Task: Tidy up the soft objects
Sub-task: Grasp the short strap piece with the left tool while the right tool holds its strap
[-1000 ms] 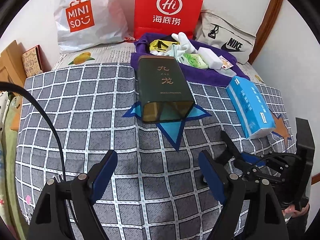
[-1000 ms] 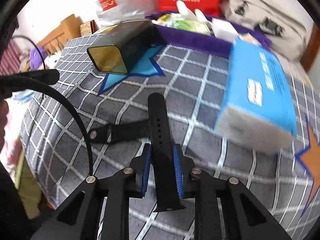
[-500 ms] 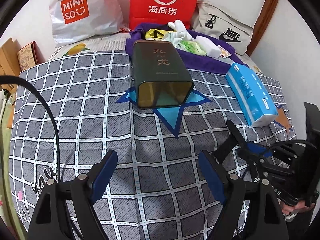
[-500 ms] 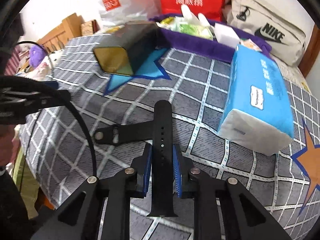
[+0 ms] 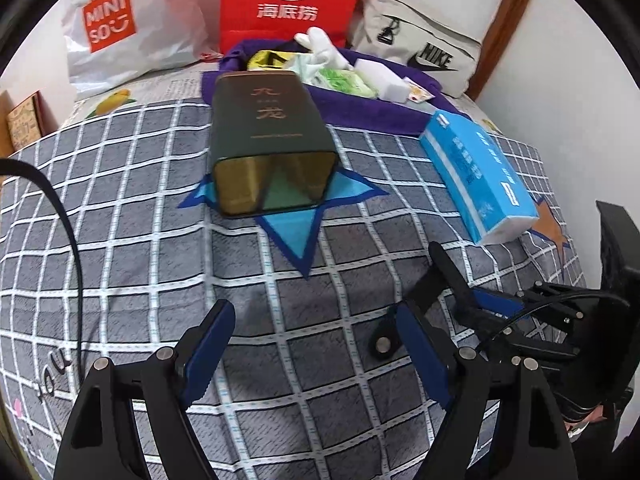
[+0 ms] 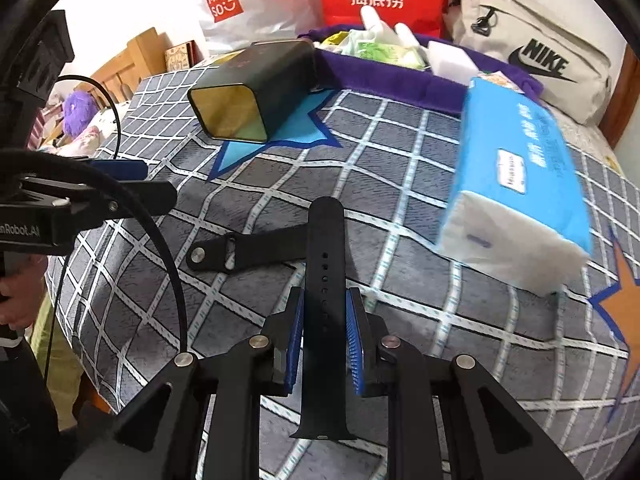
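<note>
Strap [image 6: 325, 280] between right gripper [image 6: 325, 332] jaws

2 black rubber watch straps: one with a row of holes [image 6: 325, 280] stands lengthwise, lifted off the checked bed cover [image 6: 420, 184], while the other, with a metal stud [image 6: 244, 246], lies flat on the cover crosswise just beyond it, its far end passing behind the first.
</note>
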Motion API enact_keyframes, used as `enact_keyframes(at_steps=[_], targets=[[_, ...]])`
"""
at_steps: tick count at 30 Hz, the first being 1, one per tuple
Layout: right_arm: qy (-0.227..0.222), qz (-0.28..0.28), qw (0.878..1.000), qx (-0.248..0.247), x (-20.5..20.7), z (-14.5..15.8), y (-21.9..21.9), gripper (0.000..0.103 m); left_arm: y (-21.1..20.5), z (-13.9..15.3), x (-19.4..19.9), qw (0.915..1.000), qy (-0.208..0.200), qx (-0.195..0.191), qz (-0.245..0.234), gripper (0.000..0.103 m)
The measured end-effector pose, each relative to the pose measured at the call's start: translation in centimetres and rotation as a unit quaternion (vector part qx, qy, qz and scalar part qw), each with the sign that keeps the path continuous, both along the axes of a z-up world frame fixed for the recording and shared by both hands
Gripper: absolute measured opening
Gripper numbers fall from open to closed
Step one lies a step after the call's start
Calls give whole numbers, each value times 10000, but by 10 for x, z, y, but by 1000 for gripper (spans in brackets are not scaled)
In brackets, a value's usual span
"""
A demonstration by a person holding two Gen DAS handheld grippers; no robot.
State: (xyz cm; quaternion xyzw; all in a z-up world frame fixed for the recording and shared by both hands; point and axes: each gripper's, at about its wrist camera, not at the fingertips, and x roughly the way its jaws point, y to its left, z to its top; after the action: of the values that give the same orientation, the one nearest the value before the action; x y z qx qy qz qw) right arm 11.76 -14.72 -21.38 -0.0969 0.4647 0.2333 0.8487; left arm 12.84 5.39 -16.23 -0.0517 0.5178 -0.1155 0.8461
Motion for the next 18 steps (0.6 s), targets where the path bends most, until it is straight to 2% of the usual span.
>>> enact_keyframes(at_steps=[5,12,14,17,18], targets=[[-110,-162,9996,186,-13,23,-25,21,-24,-4,3,9989,-68,161,-437,82],[-305,-661,9969,306,-27,43,-69,21,-65,-22,-2,9901,-163,753,-1171,82],[-345,-774,9960,291,-29,45,-78,21,-77,-29,-6,9847,-230,1082,-1345,83],[-343,-923,9947,306,-31,46,-91,21,-84,-29,-7,9809,-459,1201,-1459,80],[-322,-949,9944,323,-31,46,-94,21,-86,-29,-6,9806,-451,1191,-1490,75]])
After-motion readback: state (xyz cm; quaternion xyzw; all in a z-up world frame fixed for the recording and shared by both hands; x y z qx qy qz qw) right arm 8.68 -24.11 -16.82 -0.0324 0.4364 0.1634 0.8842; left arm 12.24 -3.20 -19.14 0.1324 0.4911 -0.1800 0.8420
